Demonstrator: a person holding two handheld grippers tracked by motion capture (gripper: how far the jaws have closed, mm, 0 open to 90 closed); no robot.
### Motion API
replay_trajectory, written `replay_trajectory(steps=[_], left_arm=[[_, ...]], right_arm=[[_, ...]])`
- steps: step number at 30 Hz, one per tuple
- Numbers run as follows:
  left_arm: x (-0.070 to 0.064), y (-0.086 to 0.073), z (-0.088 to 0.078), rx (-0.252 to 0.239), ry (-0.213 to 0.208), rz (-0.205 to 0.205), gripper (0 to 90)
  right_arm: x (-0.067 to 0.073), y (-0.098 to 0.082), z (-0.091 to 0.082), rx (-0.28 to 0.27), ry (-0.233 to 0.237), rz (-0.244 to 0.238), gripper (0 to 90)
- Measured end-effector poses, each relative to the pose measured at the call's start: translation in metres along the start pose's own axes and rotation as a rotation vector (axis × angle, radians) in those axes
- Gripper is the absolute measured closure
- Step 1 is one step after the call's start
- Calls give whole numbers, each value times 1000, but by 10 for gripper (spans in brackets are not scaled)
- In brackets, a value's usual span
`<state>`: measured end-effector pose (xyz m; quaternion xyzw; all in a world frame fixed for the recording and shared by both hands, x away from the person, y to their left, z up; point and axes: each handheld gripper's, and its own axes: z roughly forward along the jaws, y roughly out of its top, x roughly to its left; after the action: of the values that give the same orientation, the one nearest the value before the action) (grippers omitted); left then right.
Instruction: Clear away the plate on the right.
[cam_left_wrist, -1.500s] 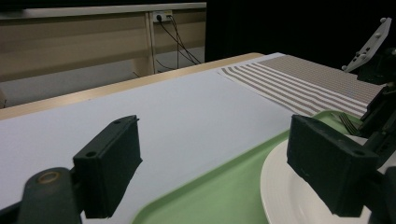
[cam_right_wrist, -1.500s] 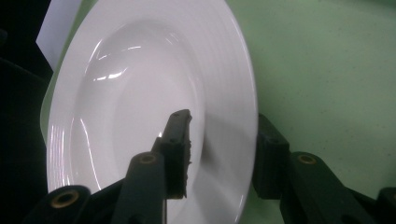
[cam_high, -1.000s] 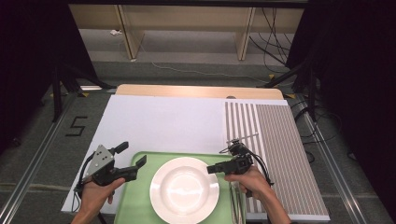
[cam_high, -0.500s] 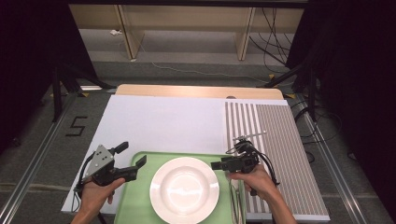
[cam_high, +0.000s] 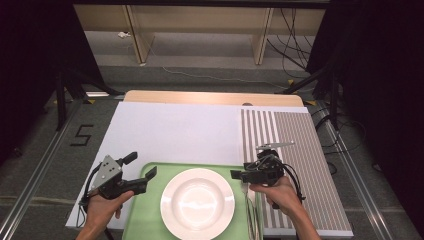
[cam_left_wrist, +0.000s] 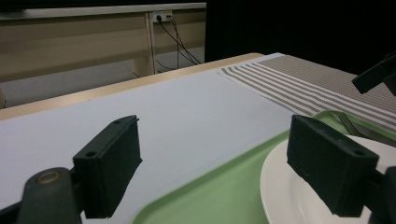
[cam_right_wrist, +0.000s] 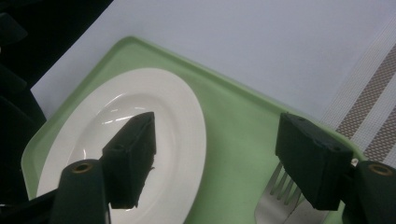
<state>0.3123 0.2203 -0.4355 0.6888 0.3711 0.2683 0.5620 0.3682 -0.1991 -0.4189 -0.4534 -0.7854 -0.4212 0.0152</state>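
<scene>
The fork (cam_right_wrist: 280, 203) lies on the green tray (cam_high: 145, 220), just right of the white plate (cam_high: 197, 204). The right gripper (cam_high: 239, 175) hovers above it, jaws just opened wide with nothing between them. The left gripper (cam_high: 145, 175) hangs open over the tray's left edge.

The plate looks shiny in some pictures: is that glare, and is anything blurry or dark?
Yes: in the high view the white plate carries soft reflections of overhead light, and the room's edges fall into deep black. In the right gripper view the same streaks show on the plate, while the near jaws and fork are soft. In the left gripper view the jaws look slightly blurred; the striped mat stays fairly sharp.
</scene>
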Motion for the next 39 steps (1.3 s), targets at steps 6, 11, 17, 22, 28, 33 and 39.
replay_trajectory(steps=[6,11,17,22,28,33,39], left_arm=[[0,0,-1,5,3,0,169],[0,0,-1,5,2,-1,169],[0,0,0,5,-2,0,169],[-1,0,0,10,-4,-2,168],[-1,0,0,13,-12,1,166],[-1,0,0,12,-13,1,166],[-2,0,0,11,-15,0,165]], right_arm=[[3,-2,-7,-75,-48,-30,274],[6,-4,-12,-119,-75,-59,269],[11,-6,-19,-155,-117,-84,257],[12,-9,-23,-213,-141,-101,245],[15,-15,-29,-246,-139,-104,223],[18,-20,-32,-274,-133,-116,221],[17,-26,-36,-306,-150,-132,222]])
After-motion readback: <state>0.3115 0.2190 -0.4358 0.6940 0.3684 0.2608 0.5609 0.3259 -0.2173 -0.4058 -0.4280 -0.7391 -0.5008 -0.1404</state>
